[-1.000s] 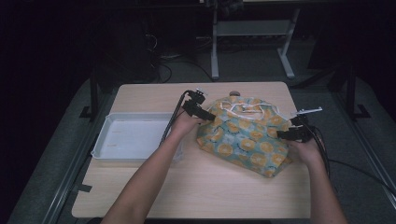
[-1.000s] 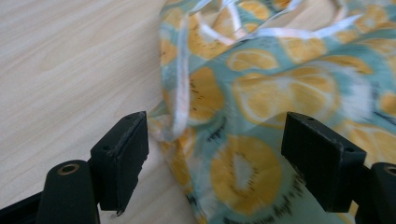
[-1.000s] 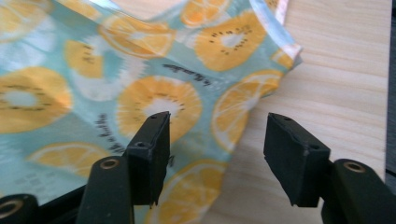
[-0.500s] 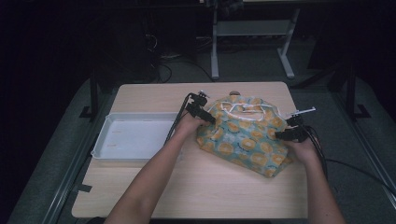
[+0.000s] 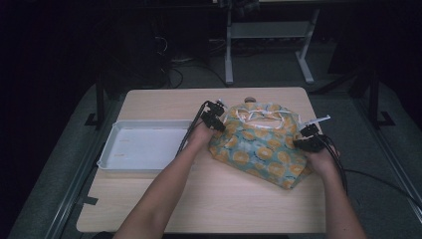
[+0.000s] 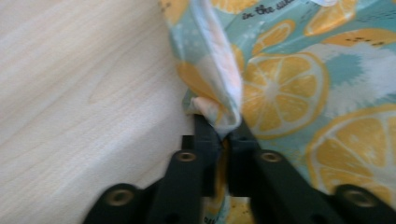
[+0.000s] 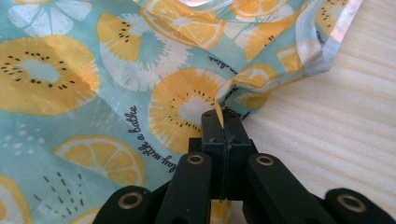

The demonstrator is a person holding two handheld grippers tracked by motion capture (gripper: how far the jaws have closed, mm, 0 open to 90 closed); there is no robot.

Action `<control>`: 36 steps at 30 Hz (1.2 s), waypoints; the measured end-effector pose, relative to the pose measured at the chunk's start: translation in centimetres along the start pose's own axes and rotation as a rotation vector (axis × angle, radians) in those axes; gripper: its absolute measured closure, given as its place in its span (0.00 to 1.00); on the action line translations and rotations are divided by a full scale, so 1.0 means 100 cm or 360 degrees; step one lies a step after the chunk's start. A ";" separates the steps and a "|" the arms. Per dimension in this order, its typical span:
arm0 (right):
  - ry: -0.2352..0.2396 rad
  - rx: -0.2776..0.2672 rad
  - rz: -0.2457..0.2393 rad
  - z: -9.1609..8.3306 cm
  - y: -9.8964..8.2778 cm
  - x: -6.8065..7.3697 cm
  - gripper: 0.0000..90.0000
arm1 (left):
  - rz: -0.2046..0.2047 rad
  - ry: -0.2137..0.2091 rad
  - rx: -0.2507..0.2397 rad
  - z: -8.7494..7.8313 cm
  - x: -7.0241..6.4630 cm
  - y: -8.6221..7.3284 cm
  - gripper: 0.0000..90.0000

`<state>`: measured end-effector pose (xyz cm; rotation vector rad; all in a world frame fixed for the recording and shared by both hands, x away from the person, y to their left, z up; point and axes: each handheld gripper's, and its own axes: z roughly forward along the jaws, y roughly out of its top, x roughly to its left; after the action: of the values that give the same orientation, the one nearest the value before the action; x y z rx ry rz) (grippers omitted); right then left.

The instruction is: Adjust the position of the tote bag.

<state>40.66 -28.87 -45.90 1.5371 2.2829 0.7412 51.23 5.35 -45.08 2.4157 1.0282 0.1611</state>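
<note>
teal fabric bag with orange citrus-slice print (image 5: 261, 147) lies right of centre on the light wooden table (image 5: 209, 199), white plastic tray (image 5: 142, 147) at its 9 o'clock. left gripper (image 5: 215, 118) is clenched on the bag's 10 o'clock edge fold, right gripper (image 5: 306, 139) clenched on its 3 o'clock edge. opposite-side pinches probably serve to spread or lift it evenly.

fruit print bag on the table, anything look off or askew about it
Nothing damaged or spilled. The bag lies rumpled and skewed to the table edges, its edges pinched by the left tool and right tool. The white tray sits square beside it.
</note>
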 end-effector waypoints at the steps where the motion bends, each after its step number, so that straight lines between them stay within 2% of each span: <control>1: 0.0000 0.0000 0.0000 0.000 0.000 0.000 1.00 | -0.0005 -0.0015 0.0003 0.000 0.001 0.000 0.97; 4: -0.0014 -0.0003 -0.0020 0.000 0.000 0.000 1.00 | -0.0027 -0.0060 -0.0020 -0.003 0.004 -0.001 0.99; 5: -0.0013 -0.0041 -0.0015 -0.002 0.000 0.000 1.00 | -0.0044 -0.0081 -0.0042 -0.005 0.006 -0.002 0.99; 7: -0.0009 -0.0063 -0.0010 -0.005 0.001 -0.001 1.00 | -0.0058 -0.0110 -0.0083 -0.010 0.006 -0.002 0.99; 10: -0.0004 -0.0132 -0.0007 -0.014 0.003 -0.002 1.00 | -0.0050 -0.0132 -0.0128 -0.019 0.006 0.000 0.99; 12: 0.0000 -0.0172 -0.0011 -0.022 0.004 -0.001 1.00 | -0.0065 -0.0164 -0.0187 -0.028 0.005 0.001 0.99; 13: 0.0013 -0.0220 -0.0015 -0.032 0.005 0.000 1.00 | -0.0088 -0.0198 -0.0253 -0.036 0.003 0.003 0.99; 14: 0.0013 -0.0220 -0.0015 -0.032 0.005 0.000 1.00 | -0.0088 -0.0198 -0.0253 -0.036 0.003 0.003 0.99; 20: 0.0055 -0.0352 -0.0018 -0.061 0.006 0.005 1.00 | -0.0046 -0.0226 -0.0370 -0.062 -0.005 -0.002 0.99; 23: 0.0088 -0.0407 -0.0020 -0.075 0.004 0.008 1.00 | -0.0034 -0.0240 -0.0415 -0.074 -0.007 -0.006 0.99; 24: 0.0104 -0.0437 -0.0036 -0.083 0.002 0.011 1.00 | -0.0009 -0.0241 -0.0411 -0.078 -0.007 -0.008 0.99; 25: 0.0104 -0.0437 -0.0036 -0.083 0.002 0.011 1.00 | -0.0015 -0.0245 -0.0430 -0.081 -0.008 -0.010 0.99; 26: 0.0123 -0.0465 -0.0052 -0.092 -0.001 0.016 1.00 | -0.0008 -0.0252 -0.0437 -0.084 -0.009 -0.012 0.98; 30: 0.0152 -0.0494 -0.0089 -0.104 -0.006 0.026 1.00 | 0.0026 -0.0276 -0.0474 -0.097 -0.016 -0.022 0.98; 31: 0.0172 -0.0512 -0.0120 -0.111 -0.010 0.034 1.00 | 0.0043 -0.0279 -0.0480 -0.100 -0.018 -0.024 0.98; 35: 0.0199 -0.0523 -0.0189 -0.121 -0.019 0.051 1.00 | 0.0082 -0.0291 -0.0498 -0.111 -0.025 -0.038 0.98; 36: 0.0199 -0.0523 -0.0189 -0.121 -0.019 0.051 1.00 | 0.0087 -0.0301 -0.0506 -0.113 -0.027 -0.042 0.98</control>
<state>31.10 -27.77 -36.75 1.2272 2.1776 1.1406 43.30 10.46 -37.12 2.1251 0.7867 0.1040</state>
